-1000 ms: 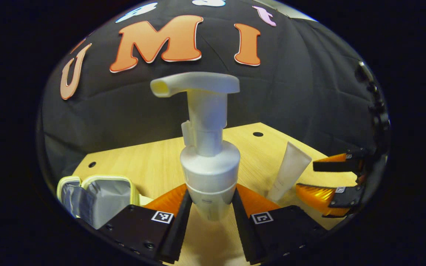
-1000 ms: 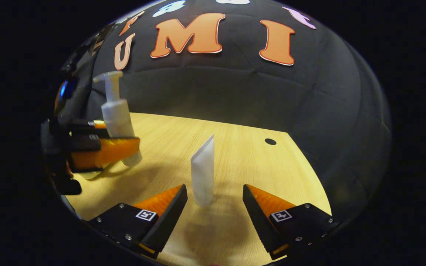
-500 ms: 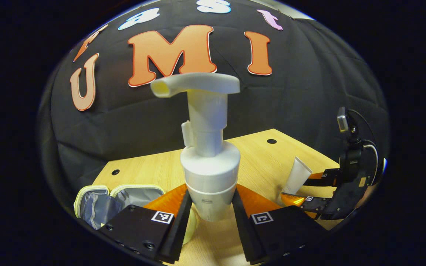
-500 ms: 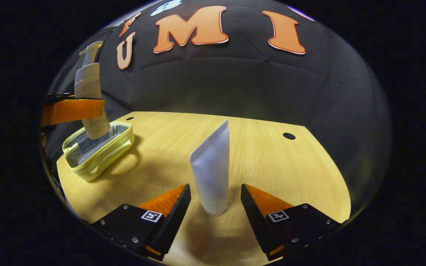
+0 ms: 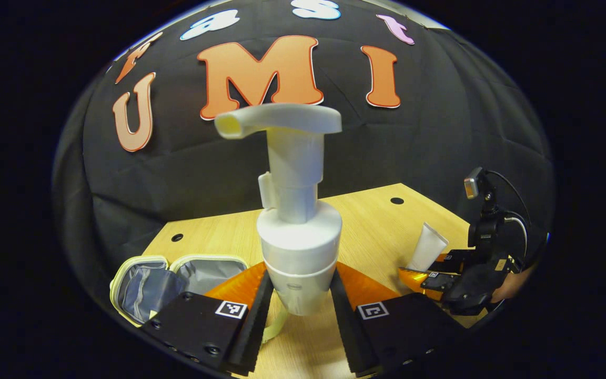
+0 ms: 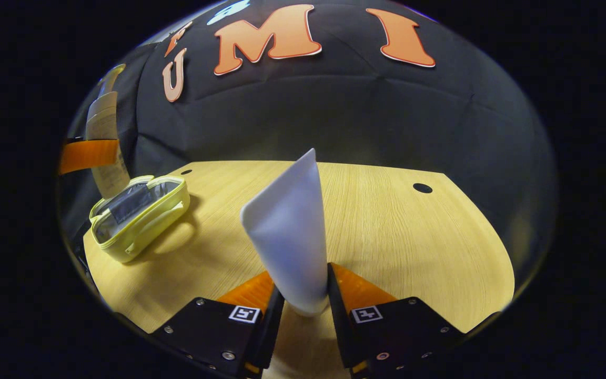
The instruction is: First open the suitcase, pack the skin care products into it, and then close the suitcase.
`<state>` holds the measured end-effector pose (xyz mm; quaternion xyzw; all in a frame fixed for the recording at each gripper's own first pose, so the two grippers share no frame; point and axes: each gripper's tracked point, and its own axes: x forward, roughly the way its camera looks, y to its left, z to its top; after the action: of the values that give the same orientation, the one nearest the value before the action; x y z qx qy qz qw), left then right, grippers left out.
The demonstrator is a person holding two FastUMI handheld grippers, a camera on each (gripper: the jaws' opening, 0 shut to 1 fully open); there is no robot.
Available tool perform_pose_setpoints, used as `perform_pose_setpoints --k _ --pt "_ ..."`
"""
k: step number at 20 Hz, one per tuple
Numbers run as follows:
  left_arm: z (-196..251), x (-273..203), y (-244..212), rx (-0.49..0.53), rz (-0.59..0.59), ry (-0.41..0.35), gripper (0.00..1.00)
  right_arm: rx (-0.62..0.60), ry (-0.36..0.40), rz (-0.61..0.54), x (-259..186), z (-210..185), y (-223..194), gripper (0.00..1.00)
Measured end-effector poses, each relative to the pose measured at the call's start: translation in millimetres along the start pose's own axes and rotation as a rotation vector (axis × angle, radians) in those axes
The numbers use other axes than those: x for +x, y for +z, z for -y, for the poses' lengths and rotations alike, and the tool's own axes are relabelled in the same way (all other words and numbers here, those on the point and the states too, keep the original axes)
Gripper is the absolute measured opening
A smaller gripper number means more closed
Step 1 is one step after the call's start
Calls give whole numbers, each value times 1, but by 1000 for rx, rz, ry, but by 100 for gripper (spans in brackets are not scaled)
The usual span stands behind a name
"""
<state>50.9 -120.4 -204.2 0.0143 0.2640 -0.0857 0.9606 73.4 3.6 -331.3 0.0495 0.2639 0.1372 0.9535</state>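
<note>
Left gripper (image 5: 295, 300) jaws squeezed on the pump bottle (image 5: 299, 247), low on its round body, just under the wide white collar. Bottle upright between the jaws, nozzle up high and pointing to the left of them. Hard plastic, so probably stiff and smooth, maybe a bit slippery. Likely some weight inside, though cannot tell how full. Best held on the body as now, not on the thin pump neck, which could press down or wobble.

Right gripper (image 6: 303, 305) jaws closed on the white tube (image 6: 292, 237), near its bottom cap end. Tube standing tall between the jaws, flat sealed end up top and leaning a little left. Soft and light by the look of it, easy to squash. Gentle squeeze near the firm cap end probably safest; too hard a pinch in the middle could push cream out.

Suitcase (image 6: 140, 216), a small yellow zip bag, open on the desk (image 6: 387, 237), far off to the left of the right jaws. In the left gripper view, same bag low and left of the left jaws, grey lining showing.

Bottom of the pump bottle hidden behind the jaws. Tube cap hidden too. Near corner of the bag cut off by the left jaw. Inside of the bag dim, hard to tell what lies in it.
</note>
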Motion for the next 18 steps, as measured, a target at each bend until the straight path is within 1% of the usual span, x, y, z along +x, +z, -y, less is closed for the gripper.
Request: perform_pose_setpoints --k 1,4,7,8,10,13,18 --pt "-2 -3 -1 1 -1 5 63 4 -1 1 1 0 1 48" --pt "-9 -7 1 8 1 20 62 34 -1 -9 0 1 1 41" --pt "-16 -11 2 5 4 32 63 52 -4 -5 -7 2 10 39" --pt "-18 -11 4 5 7 36 62 50 -1 7 -12 1 17 39" --pt "-23 -15 6 -1 10 46 63 51 11 31 -22 0 33 38" --pt "-32 -22 9 -22 24 69 62 44 25 83 -41 -4 64 38" --pt "-59 -43 15 -69 53 125 62 15 57 141 -73 -8 101 37"
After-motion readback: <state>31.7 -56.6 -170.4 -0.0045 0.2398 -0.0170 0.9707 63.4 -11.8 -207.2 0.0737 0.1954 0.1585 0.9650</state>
